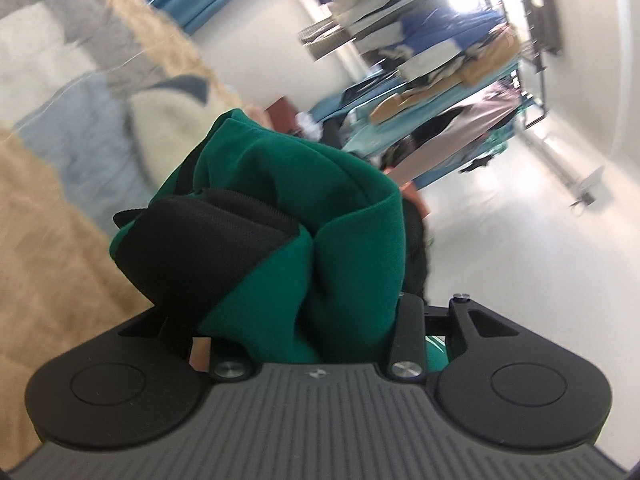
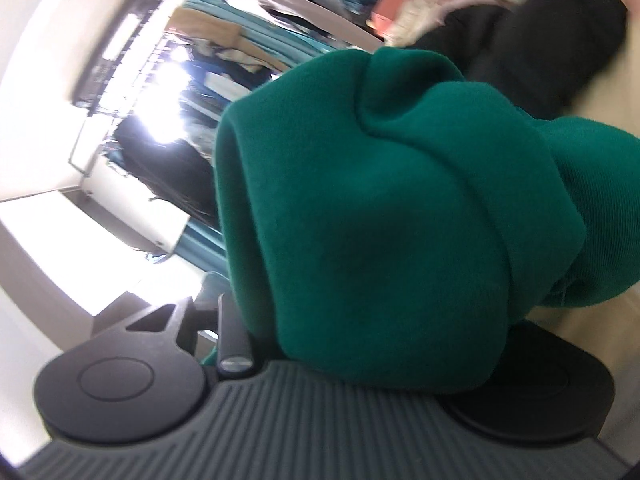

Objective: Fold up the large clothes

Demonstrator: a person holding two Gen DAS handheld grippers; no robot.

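Two tools carry the same piece of clothing at this moment, each clamped on a bunch of it. The left tool [image 1: 316, 312] has its jaws closed on a thick wad of a green garment [image 1: 304, 216] with a black panel edged by what looks like a zipper [image 1: 208, 236]; the cloth fills the gap between the jaws and hides the fingertips. The right tool [image 2: 360, 344] is likewise closed on a rounded bundle of the green garment [image 2: 368, 208], whose ribbed cuff or hem [image 2: 596, 216] bulges out to the right side of that view. Beyond the tools both views are tilted and smeared, so details are uncertain: a beige surface strewn with pale and blue clothes [image 1: 76, 132] on one side, a dark garment [image 2: 552, 44] lying on it in the right view, and a rack of hanging clothes [image 1: 440, 52] against a white wall further off. My reading is that the garment is held in the air, above or just beside that beige surface, and that the step in hand is carrying it over to be laid out. The next move probably calls for pulling the two grips apart to stretch the cloth flat, then lowering it onto a bare patch without dragging the other clothes.
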